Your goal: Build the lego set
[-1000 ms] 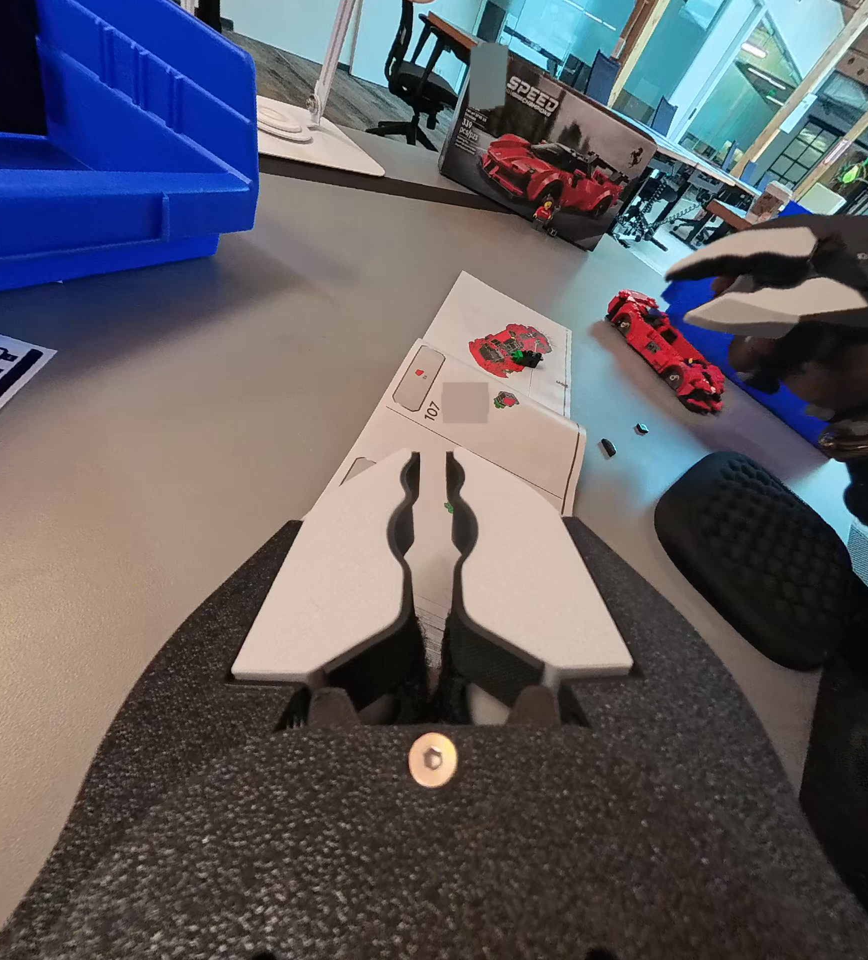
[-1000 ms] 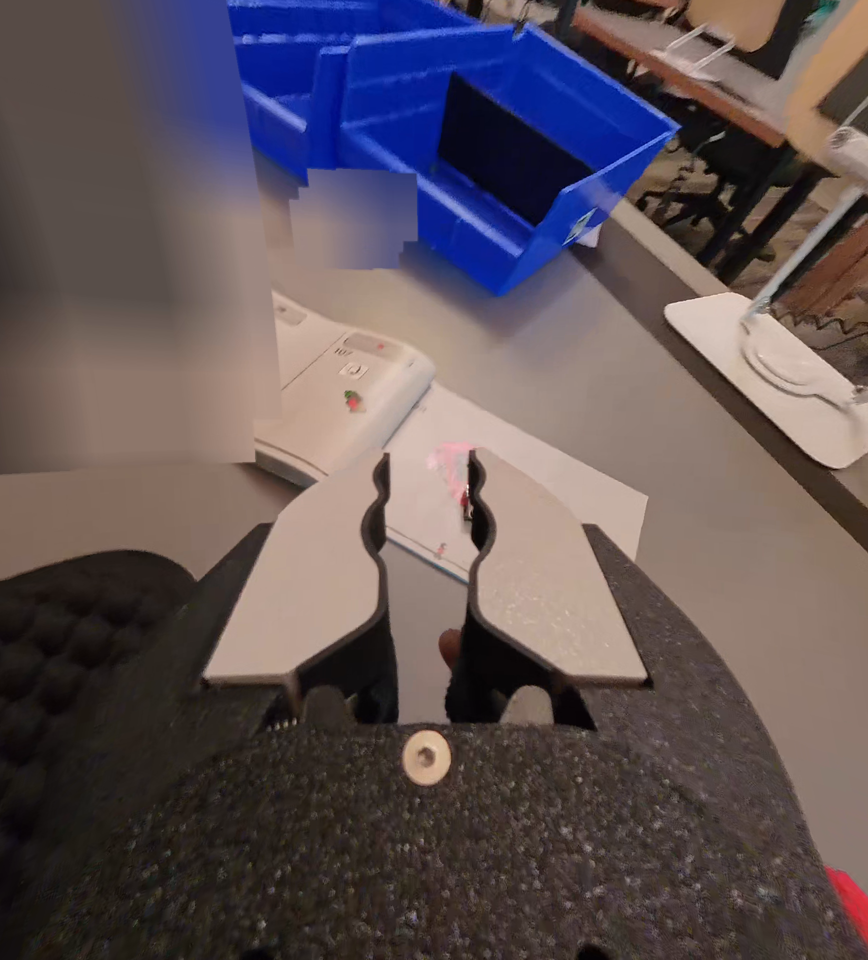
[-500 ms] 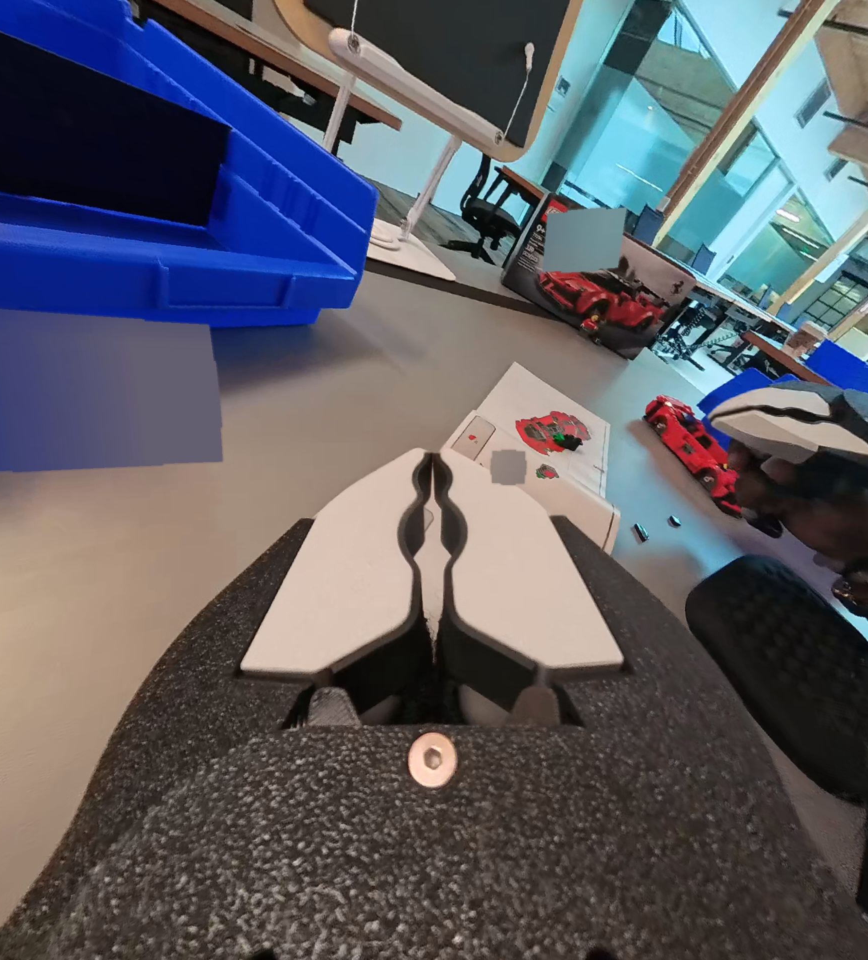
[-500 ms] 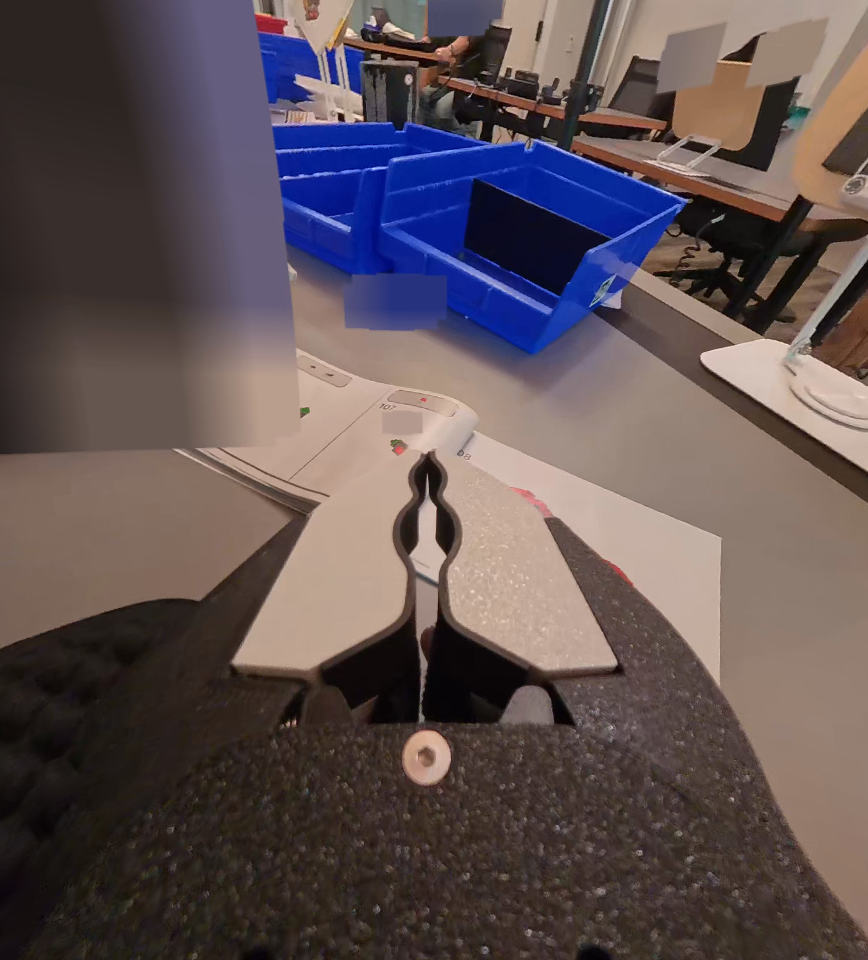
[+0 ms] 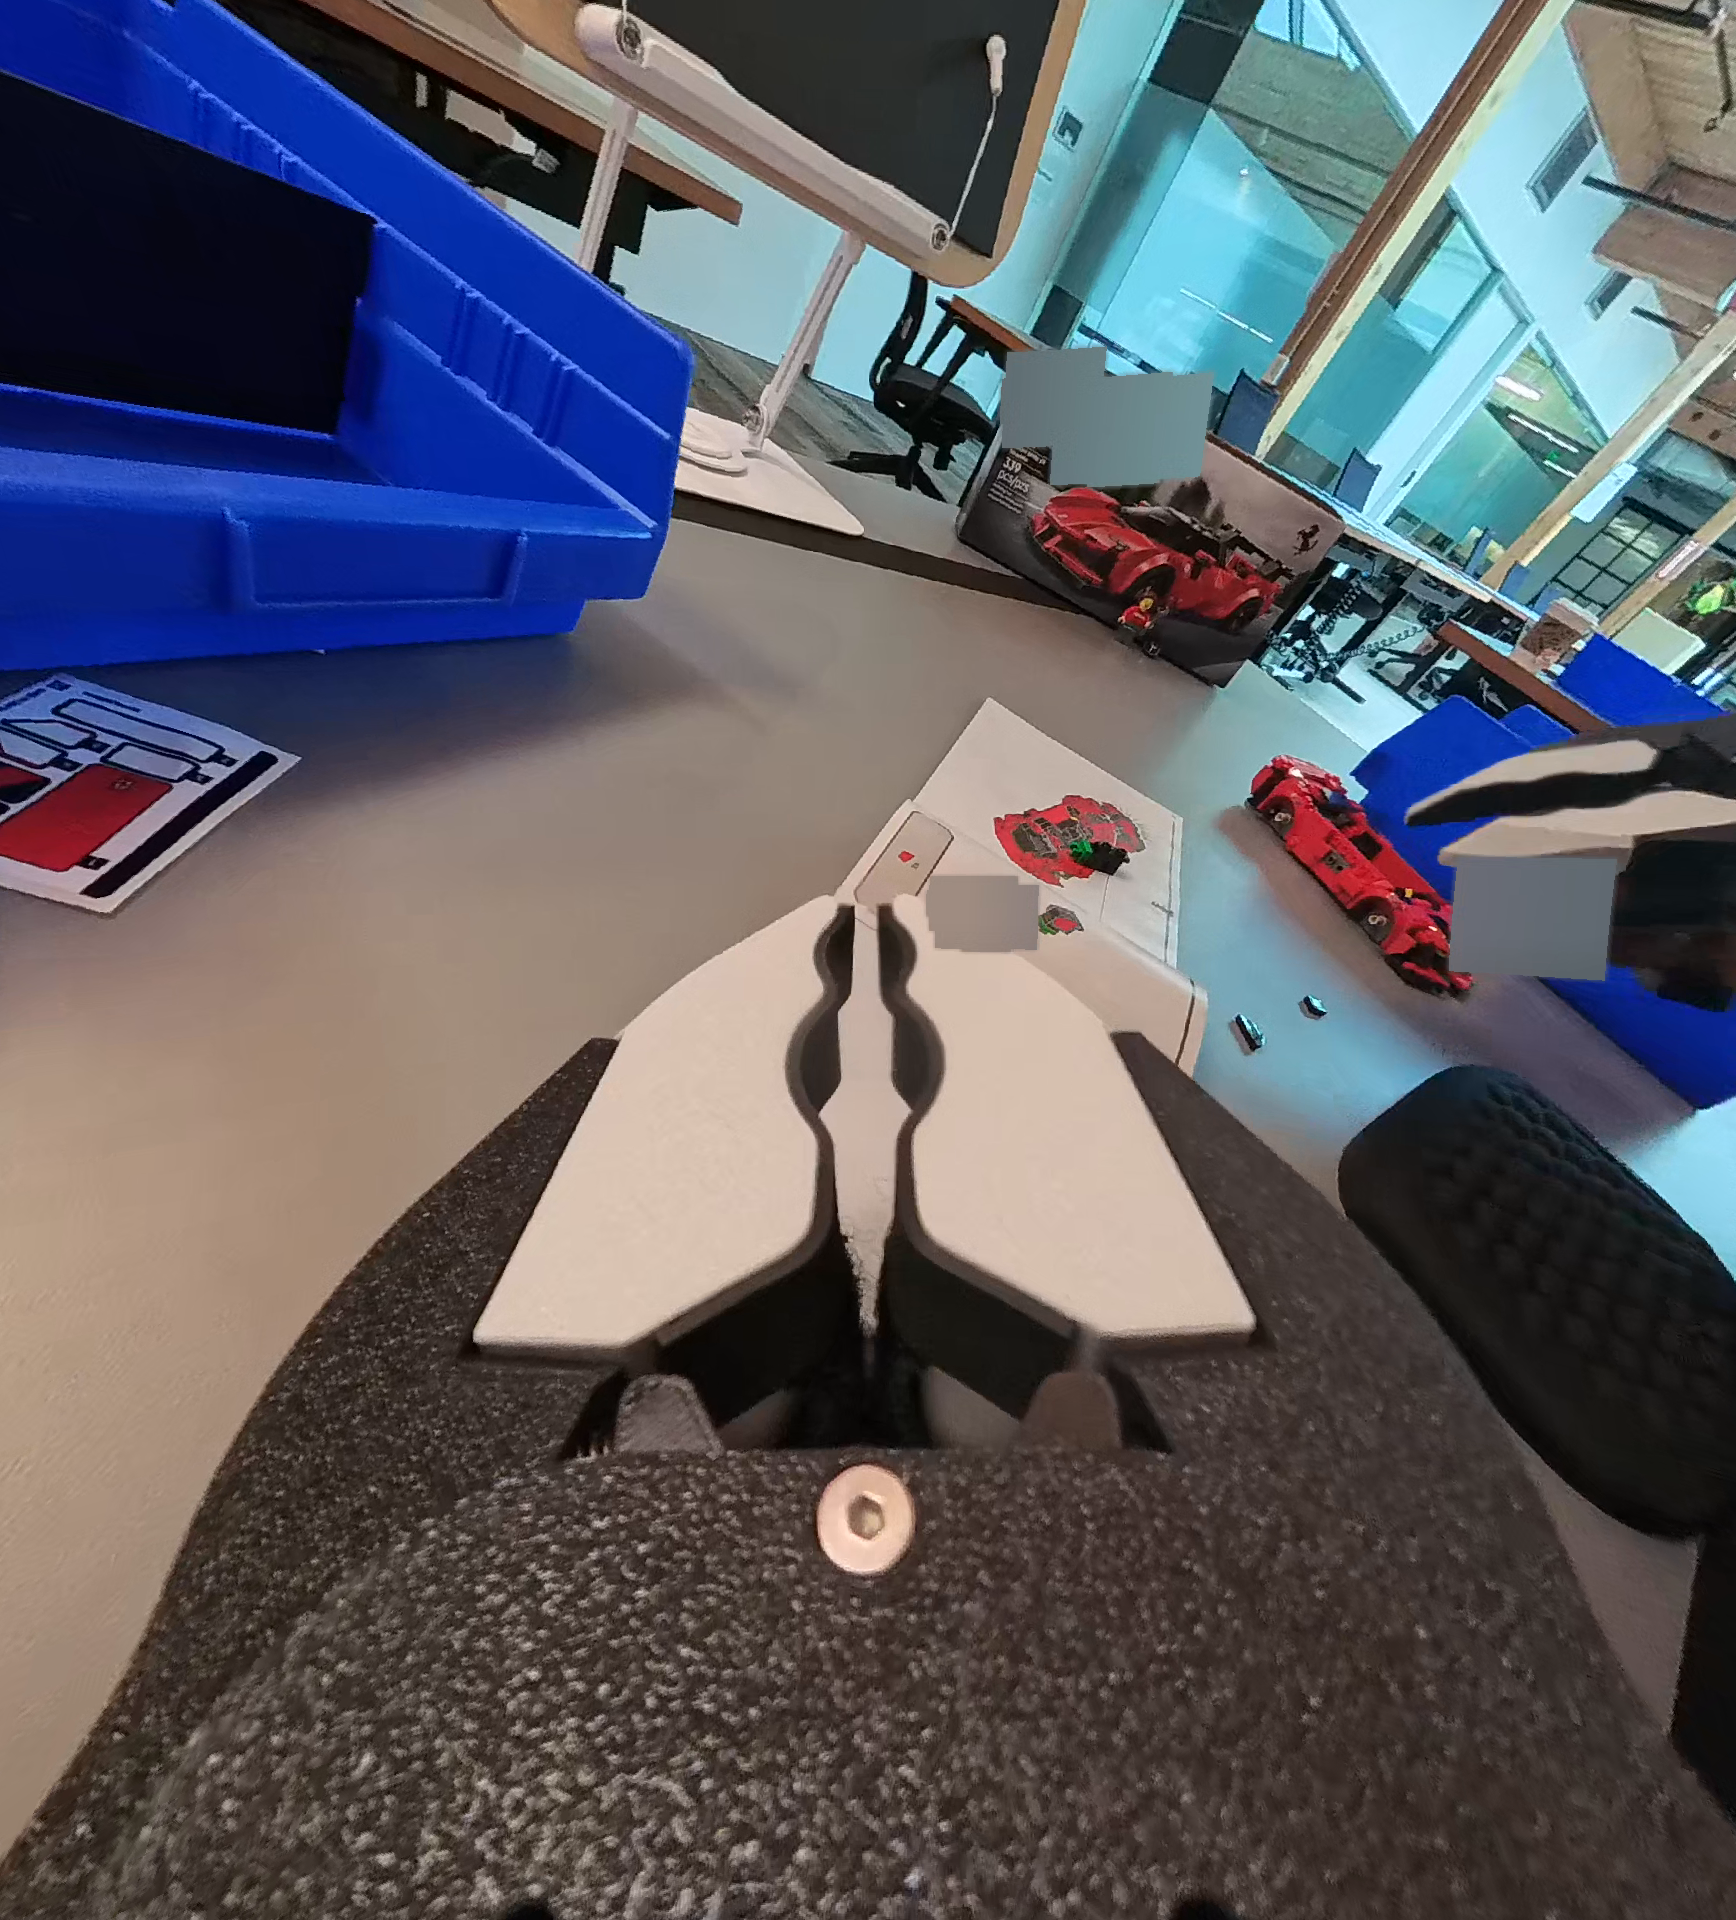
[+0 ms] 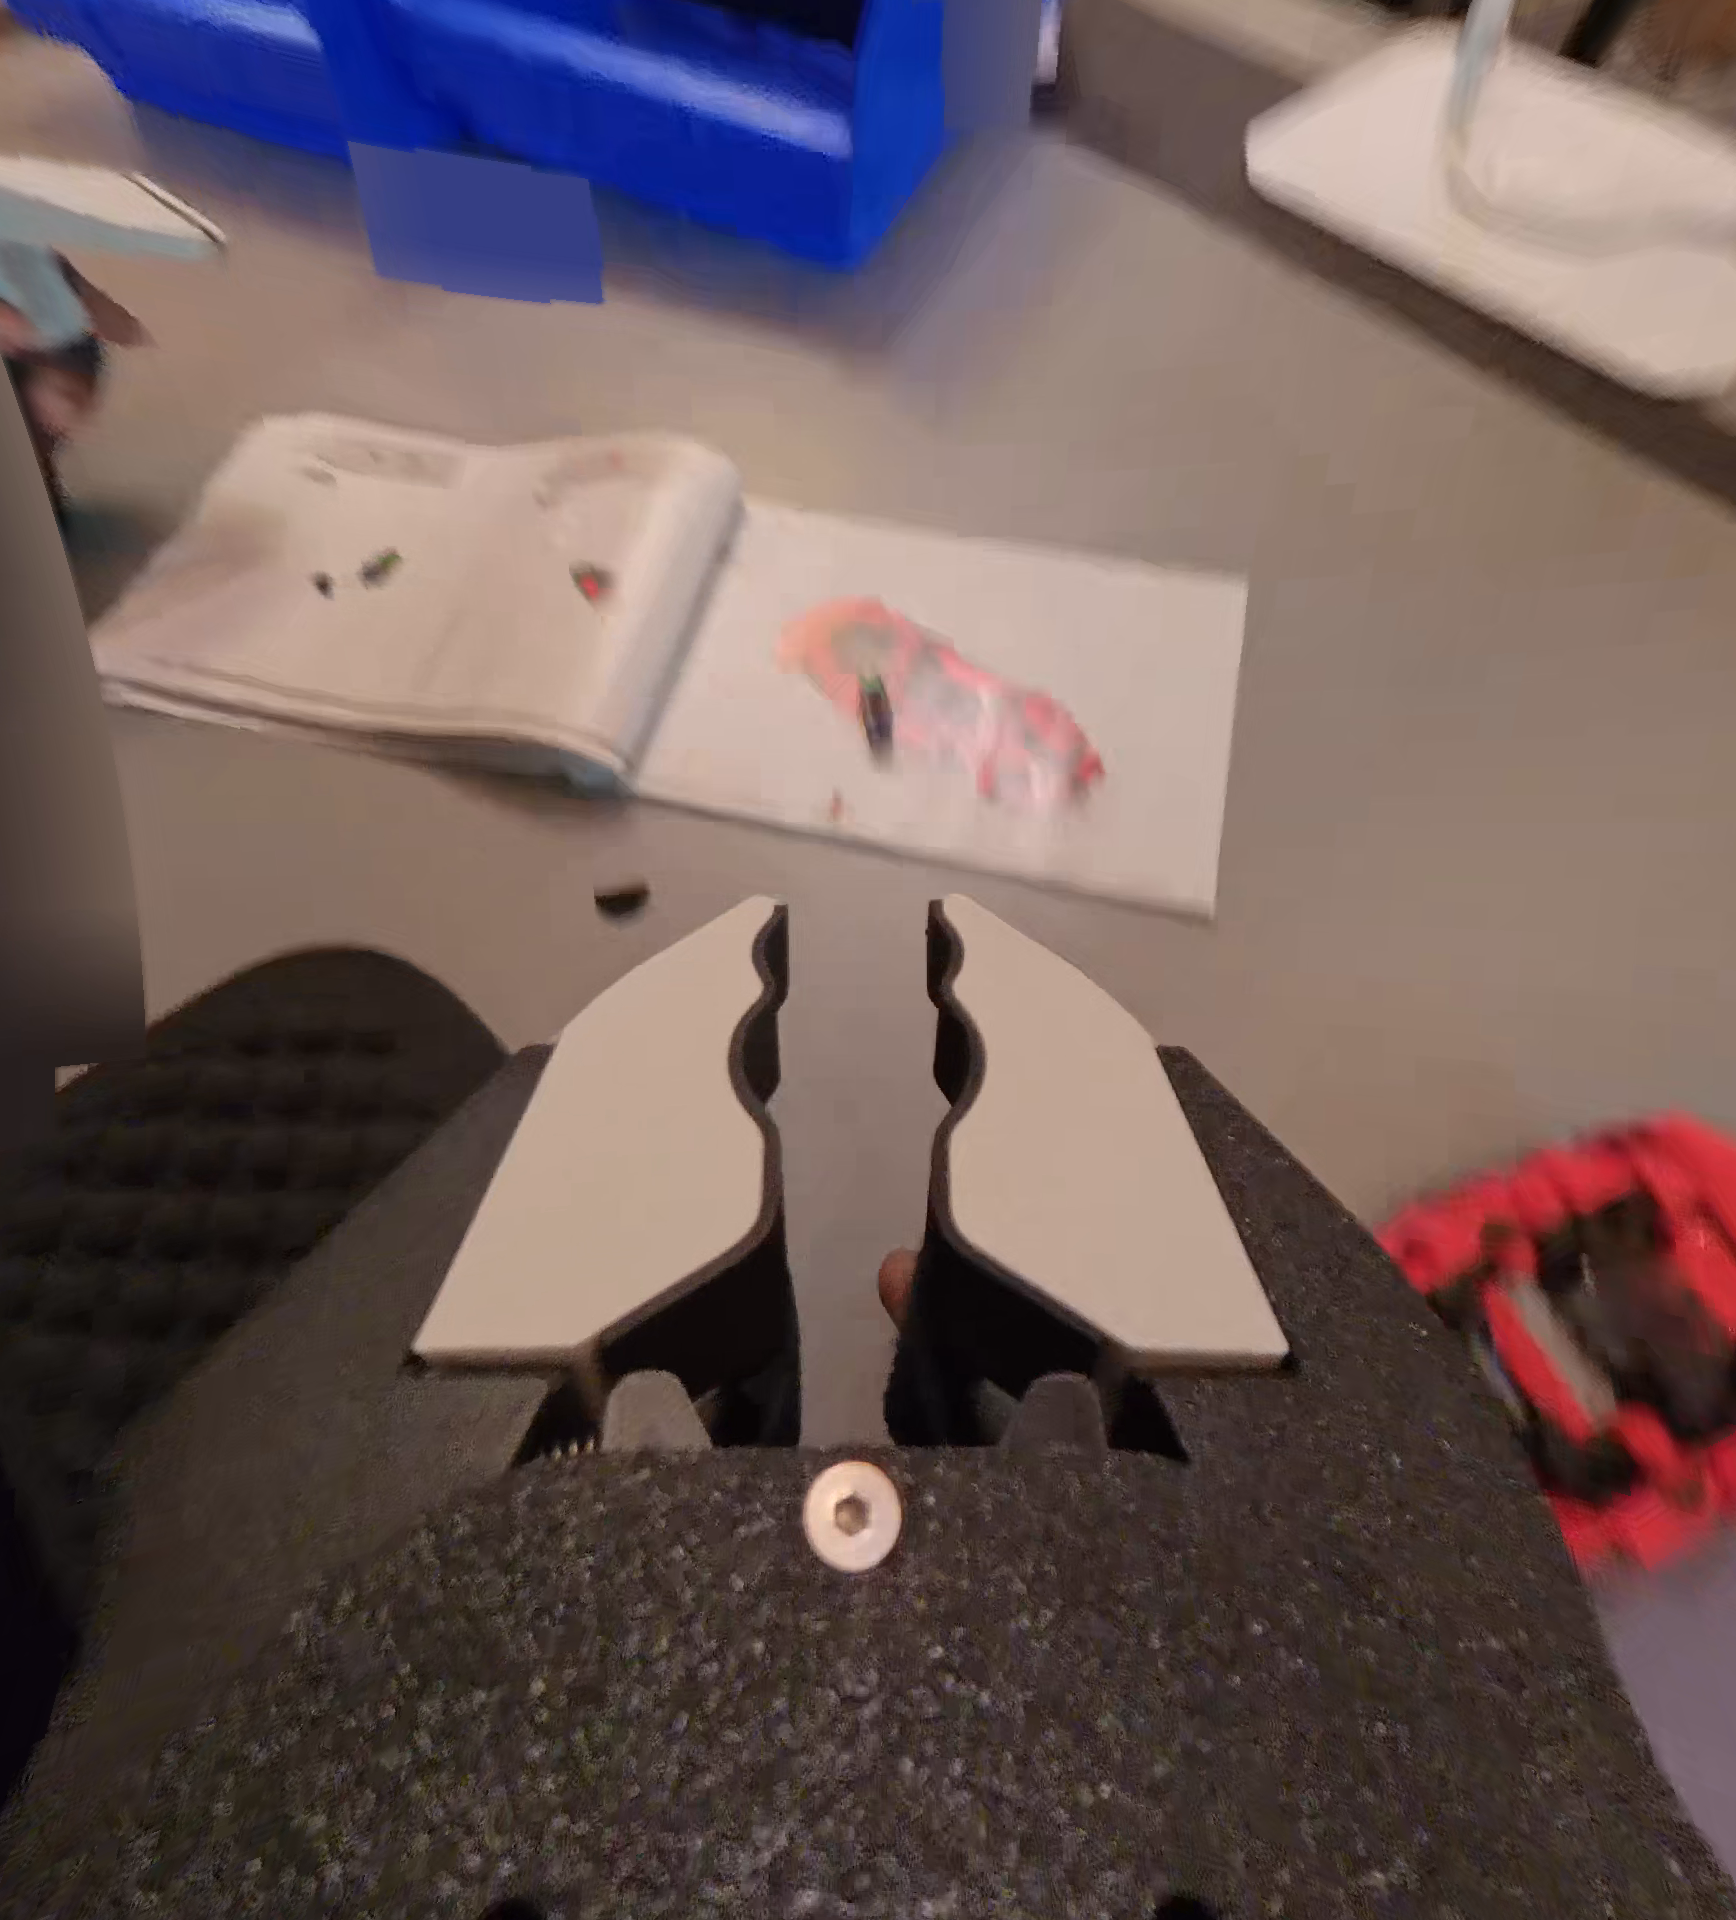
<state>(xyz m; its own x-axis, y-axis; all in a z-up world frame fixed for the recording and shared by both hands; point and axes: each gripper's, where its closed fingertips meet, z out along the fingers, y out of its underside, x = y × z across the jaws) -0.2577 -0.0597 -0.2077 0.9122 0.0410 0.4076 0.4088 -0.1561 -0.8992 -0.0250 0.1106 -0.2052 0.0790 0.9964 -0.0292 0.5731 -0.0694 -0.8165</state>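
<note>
The left gripper [image 5: 866, 920] is empty, its jaws nearly closed with only a thin slit between them, above the near edge of the open instruction booklet [image 5: 1040, 894]. The right gripper [image 6: 856, 914] is empty, its jaws parted by a clear gap, above bare grey table [image 6: 1466, 748] just short of the booklet. One small dark piece [image 6: 621, 898] lies on the table beside the right gripper's left finger; the left wrist view shows two small dark pieces [image 5: 1248, 1031] between the booklet and the red lego car [image 5: 1347, 883]. The car rests on the table, right of the booklet. Farther out are a blue bin [image 5: 272, 499], a sticker sheet [image 5: 74, 795] and the set's box [image 5: 1144, 561].
</note>
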